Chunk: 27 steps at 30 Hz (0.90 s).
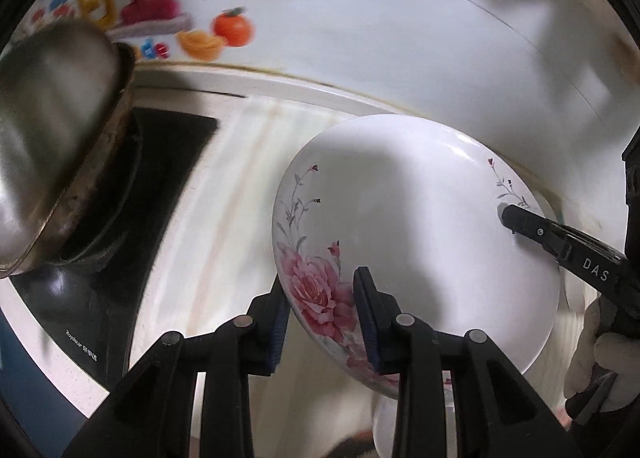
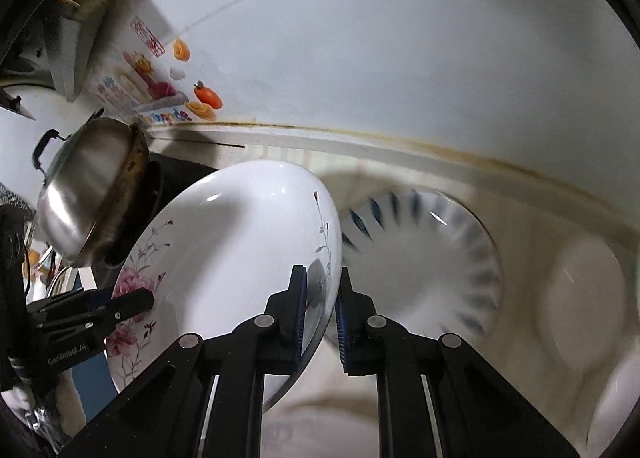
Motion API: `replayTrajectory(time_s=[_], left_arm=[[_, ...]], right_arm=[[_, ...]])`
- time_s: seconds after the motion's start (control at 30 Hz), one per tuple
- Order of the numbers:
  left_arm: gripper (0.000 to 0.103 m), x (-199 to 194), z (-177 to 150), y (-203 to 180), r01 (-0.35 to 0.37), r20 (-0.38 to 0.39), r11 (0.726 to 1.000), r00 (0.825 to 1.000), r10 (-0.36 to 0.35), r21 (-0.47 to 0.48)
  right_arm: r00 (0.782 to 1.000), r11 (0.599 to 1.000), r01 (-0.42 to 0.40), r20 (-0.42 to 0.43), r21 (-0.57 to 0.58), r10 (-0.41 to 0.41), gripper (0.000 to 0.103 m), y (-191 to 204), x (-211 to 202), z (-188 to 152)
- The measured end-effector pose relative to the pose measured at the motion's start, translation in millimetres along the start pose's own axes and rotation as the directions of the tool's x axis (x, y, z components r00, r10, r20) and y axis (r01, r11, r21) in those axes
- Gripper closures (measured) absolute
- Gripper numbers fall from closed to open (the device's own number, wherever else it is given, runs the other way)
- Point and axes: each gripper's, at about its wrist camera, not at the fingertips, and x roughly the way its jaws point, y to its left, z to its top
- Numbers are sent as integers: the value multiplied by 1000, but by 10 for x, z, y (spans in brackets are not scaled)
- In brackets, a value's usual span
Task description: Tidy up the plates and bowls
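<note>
You've got both grippers clamped on the same dish right now. Your left gripper (image 1: 322, 322) is nearly closed, with its blue pads pinching the rim of the rose-patterned plate (image 1: 400, 218) right at the big pink flower. Your right gripper (image 2: 322, 304) is squeezed almost fully shut on the opposite edge of that plate (image 2: 224, 250), by the thin grey stem print. In each wrist view the other gripper pokes in from the side, biting the far rim.

The plate itself hangs tilted, clear of the pale marbled surface (image 1: 224, 186), carried between the two grips. In the left wrist view you can see your gloved hand (image 1: 596, 354) on the right gripper's handle.

Past the plate on the right side sits a blue-striped plate (image 2: 460, 258) flat on the surface, kind of smeared by blur. Further right there are a couple of plain white dishes (image 2: 588, 298), too blurry to say much.

On the left is a steel pot (image 2: 88, 186) with a browned rim, resting on a black cooktop (image 1: 96, 318). Behind it all is the white wall (image 2: 400, 58), with a colourful fruit sticker (image 1: 192, 18).
</note>
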Motion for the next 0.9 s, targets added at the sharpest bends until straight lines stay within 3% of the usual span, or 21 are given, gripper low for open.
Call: replayTrajectory(time_s=[0.23,0.43,0.67,0.9], left_arm=[[74,-81,-536,-382,60,-60,990,997,-53,126],[74,118,-941,-549,68,-149,979,988,-39,195],[74,343,-1223,-636,30,-205,966,979,23,256],[74,456,-1311,-672,-3,-223,957,972,71,289]], right_arm=[[998,988,51,34,143,-56,88,-257,-684,-940],[998,968,63,-14,243,-62,88,-406,-749,-1747],[997,945,68,-63,319,-51,88,-514,-500,-2270],[994,934,58,-102,352,-23,88,-609,-304,-2513]])
